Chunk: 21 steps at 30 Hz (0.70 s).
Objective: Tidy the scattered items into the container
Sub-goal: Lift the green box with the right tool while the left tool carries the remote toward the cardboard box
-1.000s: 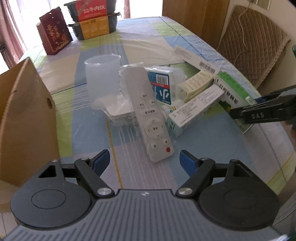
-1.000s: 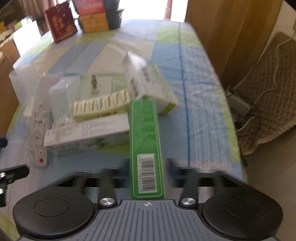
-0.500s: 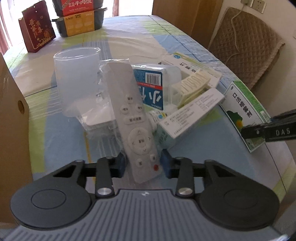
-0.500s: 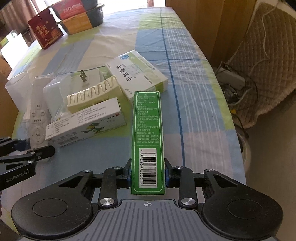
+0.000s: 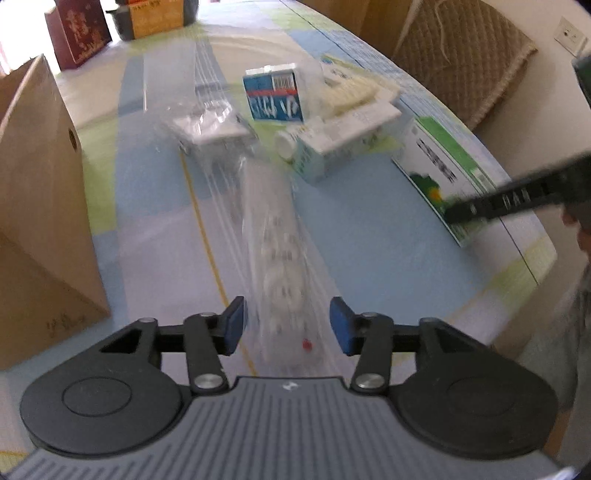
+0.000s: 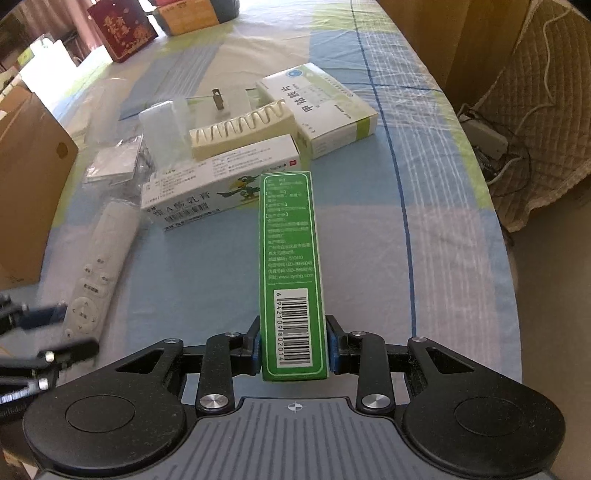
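Observation:
A white remote (image 5: 277, 266) lies on the tablecloth, clear of the pile, its red-button end between the fingers of my left gripper (image 5: 288, 325). Those fingers stand open, with gaps on both sides of the remote. The left wrist view is motion-blurred. In the right wrist view the remote (image 6: 99, 266) shows at the left, with the left gripper (image 6: 48, 332) at its near end. My right gripper (image 6: 293, 347) is shut on a long green box (image 6: 291, 266), held lengthwise above the table. The brown cardboard container (image 5: 37, 184) stands at the left.
The pile holds a white ointment box (image 6: 221, 188), a cream ridged piece (image 6: 240, 133), a white-green medicine box (image 6: 321, 107), a blue box (image 5: 273, 96) and a bagged white adapter (image 5: 214, 125). A red gift box (image 6: 122, 29) stands far back. A padded chair (image 5: 461, 55) is beyond the table's right edge.
The left gripper, shut on the remote half a second ago, has dragged it out of the pile and has opened. The right gripper still holds the green box.

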Available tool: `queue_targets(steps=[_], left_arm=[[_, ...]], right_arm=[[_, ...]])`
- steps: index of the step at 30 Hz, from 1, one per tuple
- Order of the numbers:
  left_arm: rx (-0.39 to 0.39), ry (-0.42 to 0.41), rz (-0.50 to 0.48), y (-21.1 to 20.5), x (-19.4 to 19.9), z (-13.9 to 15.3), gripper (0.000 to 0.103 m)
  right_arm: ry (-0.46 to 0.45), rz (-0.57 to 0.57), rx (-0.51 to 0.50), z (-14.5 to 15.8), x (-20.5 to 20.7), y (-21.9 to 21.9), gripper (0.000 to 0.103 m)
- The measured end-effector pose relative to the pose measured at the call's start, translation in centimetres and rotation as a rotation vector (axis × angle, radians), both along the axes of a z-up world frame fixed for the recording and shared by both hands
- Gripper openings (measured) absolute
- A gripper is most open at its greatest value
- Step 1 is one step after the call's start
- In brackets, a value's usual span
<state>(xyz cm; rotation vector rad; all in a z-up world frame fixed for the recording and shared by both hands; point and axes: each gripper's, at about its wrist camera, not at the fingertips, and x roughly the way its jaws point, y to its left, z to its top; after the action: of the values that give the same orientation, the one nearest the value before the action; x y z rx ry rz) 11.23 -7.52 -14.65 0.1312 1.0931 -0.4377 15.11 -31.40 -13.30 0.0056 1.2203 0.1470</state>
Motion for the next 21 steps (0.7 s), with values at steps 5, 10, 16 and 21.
queue_targets(steps=[5, 10, 16, 21], left_arm=[[0.032, 0.015, 0.034, -1.4, 3.4, -1.1, 0.055], [0.075, -0.052, -0.009, -2.6, 3.4, -1.5, 0.034], [0.060, -0.043, -0.030, -2.1, 2.1, -0.9, 0.032], [0.014, -0.093, -0.051, -1.1, 0.7, 2.0, 0.032]], right_arm=[[-0.075, -0.004, -0.034, 0.4, 0.4, 0.4, 0.082], [-0.080, 0.030, -0.074, -0.3, 0.9, 0.9, 0.081], [-0.077, 0.053, -0.078, -0.4, 0.8, 1.0, 0.034], [-0.084, 0.015, 0.000, 0.6, 0.6, 0.5, 0.033]])
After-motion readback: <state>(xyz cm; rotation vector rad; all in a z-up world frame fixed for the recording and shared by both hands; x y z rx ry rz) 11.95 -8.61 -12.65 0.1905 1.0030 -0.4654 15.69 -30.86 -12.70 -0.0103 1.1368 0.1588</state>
